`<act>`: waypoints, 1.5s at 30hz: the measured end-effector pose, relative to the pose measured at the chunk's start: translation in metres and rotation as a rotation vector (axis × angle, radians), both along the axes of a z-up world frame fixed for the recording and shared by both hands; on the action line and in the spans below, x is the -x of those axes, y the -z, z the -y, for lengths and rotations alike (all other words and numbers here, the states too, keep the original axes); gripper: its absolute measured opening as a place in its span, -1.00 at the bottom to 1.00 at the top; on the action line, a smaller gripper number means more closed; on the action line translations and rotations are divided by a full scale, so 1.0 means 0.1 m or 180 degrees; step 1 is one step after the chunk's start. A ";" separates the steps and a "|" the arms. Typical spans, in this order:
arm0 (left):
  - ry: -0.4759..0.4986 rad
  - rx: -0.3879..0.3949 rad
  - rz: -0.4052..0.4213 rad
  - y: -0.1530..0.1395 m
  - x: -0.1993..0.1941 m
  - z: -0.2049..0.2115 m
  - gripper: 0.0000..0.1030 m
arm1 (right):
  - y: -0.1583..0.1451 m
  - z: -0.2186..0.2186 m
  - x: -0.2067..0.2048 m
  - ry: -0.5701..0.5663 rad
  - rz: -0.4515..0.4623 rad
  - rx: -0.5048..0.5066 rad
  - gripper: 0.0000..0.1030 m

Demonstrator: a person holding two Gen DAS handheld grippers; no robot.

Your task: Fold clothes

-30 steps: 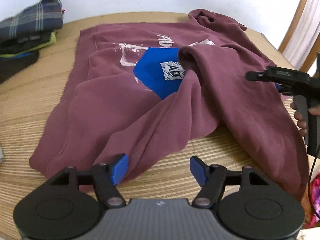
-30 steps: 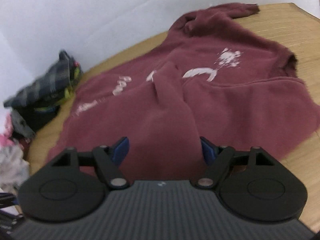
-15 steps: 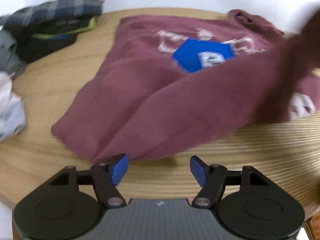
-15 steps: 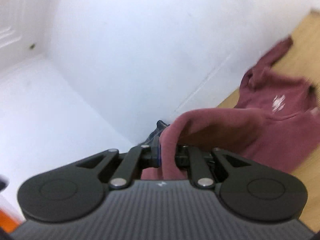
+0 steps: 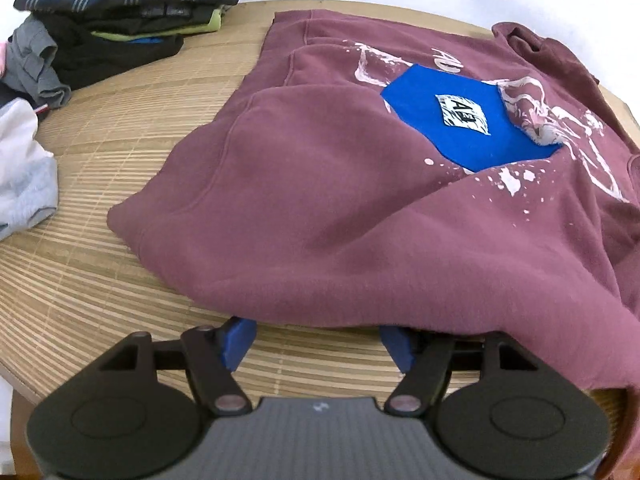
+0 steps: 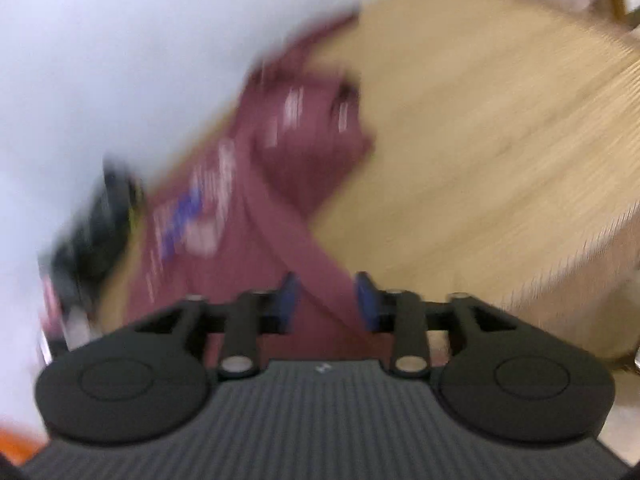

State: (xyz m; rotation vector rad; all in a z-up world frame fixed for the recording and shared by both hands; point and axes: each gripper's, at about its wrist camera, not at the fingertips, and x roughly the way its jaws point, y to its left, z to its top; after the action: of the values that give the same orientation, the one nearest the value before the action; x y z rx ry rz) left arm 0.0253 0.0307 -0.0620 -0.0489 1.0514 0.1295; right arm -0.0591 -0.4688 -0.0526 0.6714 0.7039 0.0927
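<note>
A maroon hoodie (image 5: 320, 220) with white print and a blue patch (image 5: 460, 120) lies spread on the round wooden table (image 5: 80, 280). Its near fold reaches my left gripper (image 5: 318, 340), which is open; the cloth hangs over the right finger and just above both blue pads. The right wrist view is badly blurred. My right gripper (image 6: 327, 300) has its fingers partly apart. A maroon sleeve (image 6: 288, 232) runs from the hoodie (image 6: 304, 128) down between them.
A stack of folded dark and plaid clothes (image 5: 132, 12) sits at the table's far left, with grey and white garments (image 5: 24, 184) at the left edge. Bare table (image 6: 480, 160) stretches right of the hoodie, with a wooden frame behind it.
The right gripper, shut on the raised sleeve half a second ago, has swung down fast and its fingers have parted. The hoodie's right side has been folded over. The left gripper moved under the near edge.
</note>
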 end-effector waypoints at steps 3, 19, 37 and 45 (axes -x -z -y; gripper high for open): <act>0.0003 -0.0001 -0.0026 -0.01 -0.02 0.01 0.38 | -0.10 -0.02 -0.20 0.0146 0.0436 0.0009 0.73; -0.0153 -0.0285 0.0022 -0.07 0.22 -0.24 0.40 | 0.52 -0.76 -0.68 -0.0258 0.0143 -0.0842 -0.76; -0.0569 0.0987 0.0093 -0.10 0.17 -0.74 0.46 | 0.53 -0.29 -0.10 0.0410 -0.0434 -0.0255 -0.73; -0.0655 0.1623 0.0125 -0.07 0.23 -0.75 0.52 | 0.64 -0.31 -0.15 0.0430 -0.0399 -0.0301 -0.73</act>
State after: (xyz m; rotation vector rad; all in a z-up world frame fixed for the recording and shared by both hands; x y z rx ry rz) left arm 0.0020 0.1053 -0.0547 -0.6195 1.0169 0.0433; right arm -0.0438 -0.4381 -0.1168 0.8189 0.7757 -0.0411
